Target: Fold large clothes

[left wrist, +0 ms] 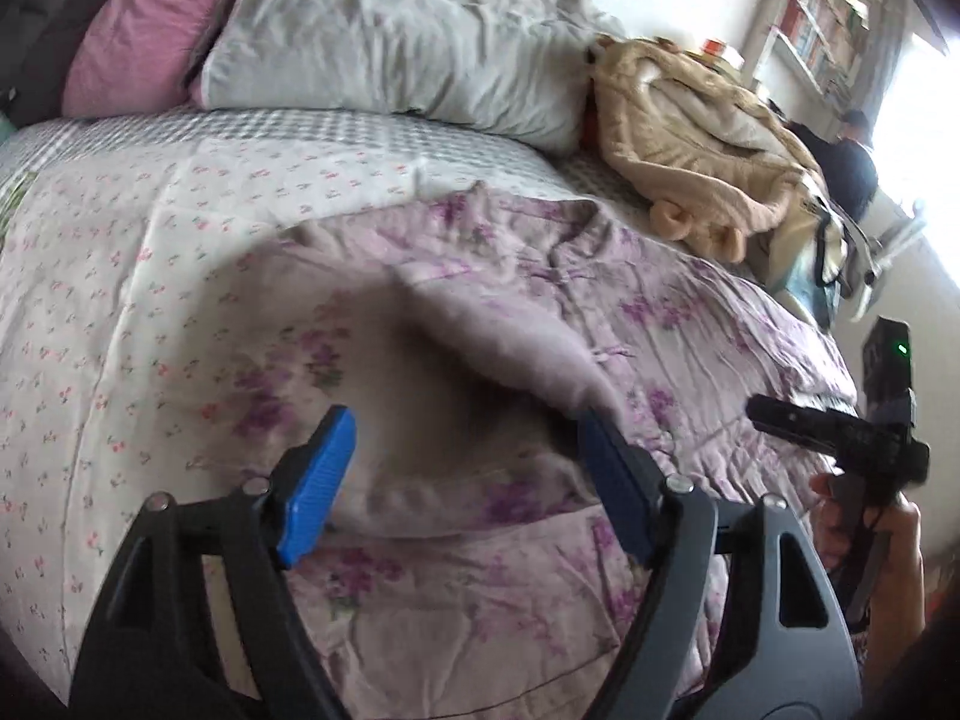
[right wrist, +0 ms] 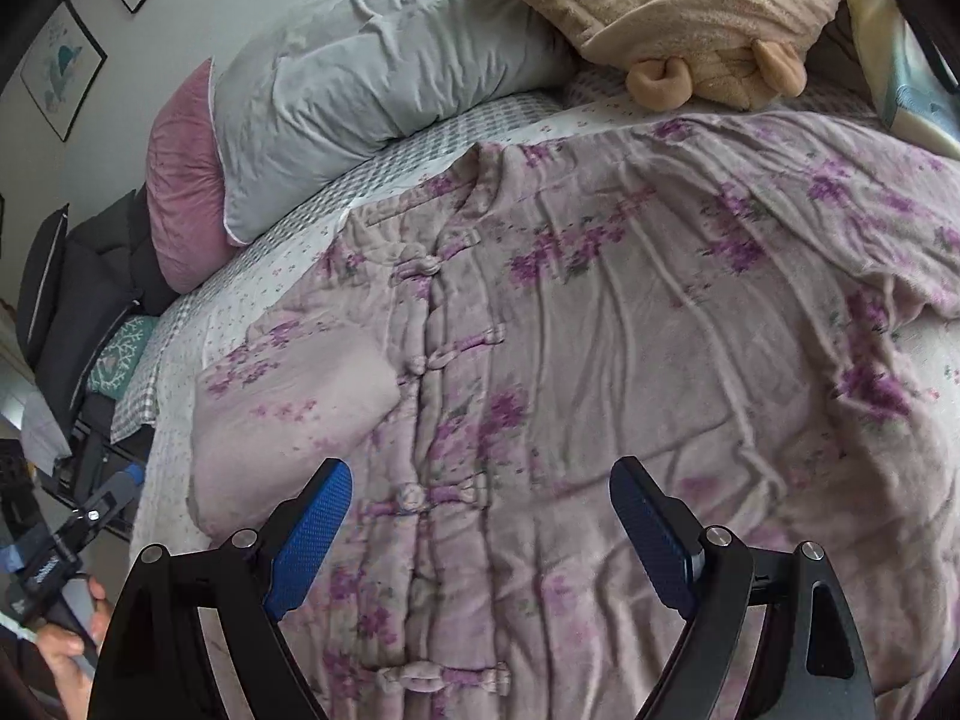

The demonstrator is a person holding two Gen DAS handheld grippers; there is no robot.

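Floral padded jacket (right wrist: pixel 540 360) lies front-up on the bed (left wrist: pixel 120 276), over the small-print floral quilt. Knot-button placket (right wrist: pixel 429 396) runs down the jacket's middle, fastened at each knot seen. One sleeve (right wrist: pixel 288 414) is folded inward across the jacket's chest, its cuff near the placket.

Left gripper (left wrist: pixel 465 483) hovers above that folded sleeve, blue pads (left wrist: pixel 318 483) spread wide, nothing between them. Fabric here is blurred, so contact with the sleeve cannot be told.

Right gripper (right wrist: pixel 483 531) hangs above the jacket's lower front, straddling the placket, pads wide apart, holding nothing.

Beyond the jacket's collar: a grey pillow (right wrist: pixel 372 54), with a pink pillow (right wrist: pixel 183 180) beside it. A beige fleece garment (right wrist: pixel 678 6) lies heaped just past the jacket's other shoulder.
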